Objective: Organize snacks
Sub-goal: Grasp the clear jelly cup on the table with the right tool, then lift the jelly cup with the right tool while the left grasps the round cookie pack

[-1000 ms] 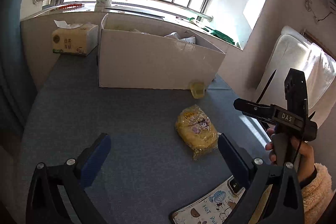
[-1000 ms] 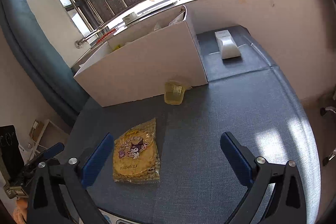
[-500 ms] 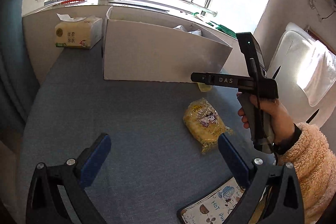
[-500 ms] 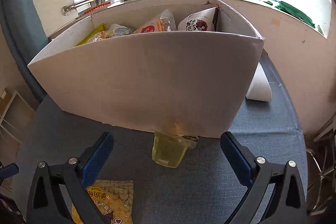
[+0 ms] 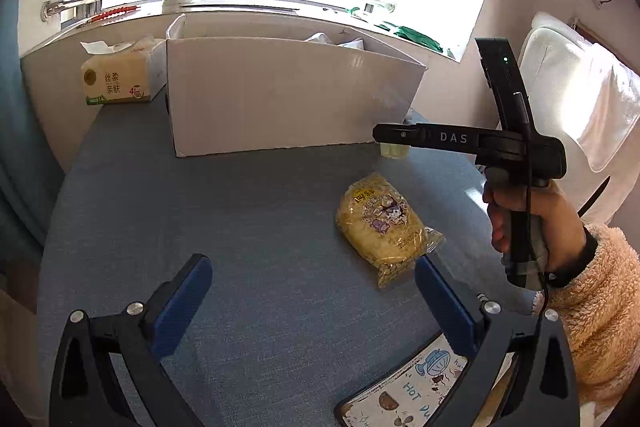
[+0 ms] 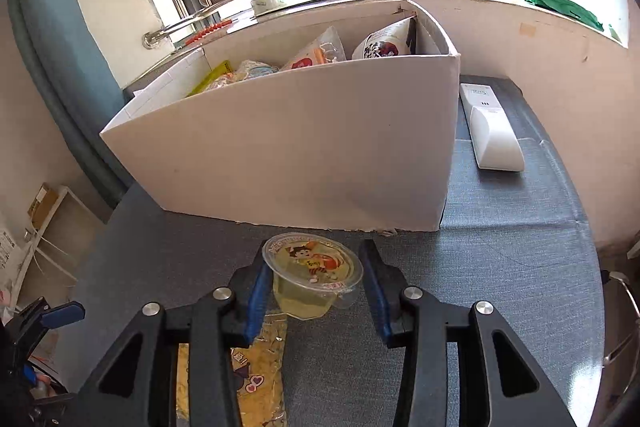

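A clear jelly cup (image 6: 310, 269) with a cartoon lid stands on the blue cloth just in front of the white cardboard box (image 6: 300, 155). My right gripper (image 6: 314, 275) is closing on the cup, its blue pads against the rim on both sides. In the left wrist view that gripper (image 5: 394, 138) reaches over the cup (image 5: 394, 150), held by a hand in a fluffy sleeve. A yellow snack bag (image 5: 380, 223) lies flat nearer me; its edge also shows under the right gripper (image 6: 256, 387). My left gripper (image 5: 310, 275) hangs open over bare cloth, holding nothing.
The box holds several snack packets (image 6: 320, 53). A tissue pack (image 5: 116, 79) sits left of the box, a white device (image 6: 492, 131) to its right. A cartoon-printed flat object (image 5: 412, 391) lies at the near edge. A white cushion (image 5: 572, 99) is off to the right.
The right gripper moved forward to the jelly cup by the box and its jaws narrowed around it. The left gripper barely shifted.
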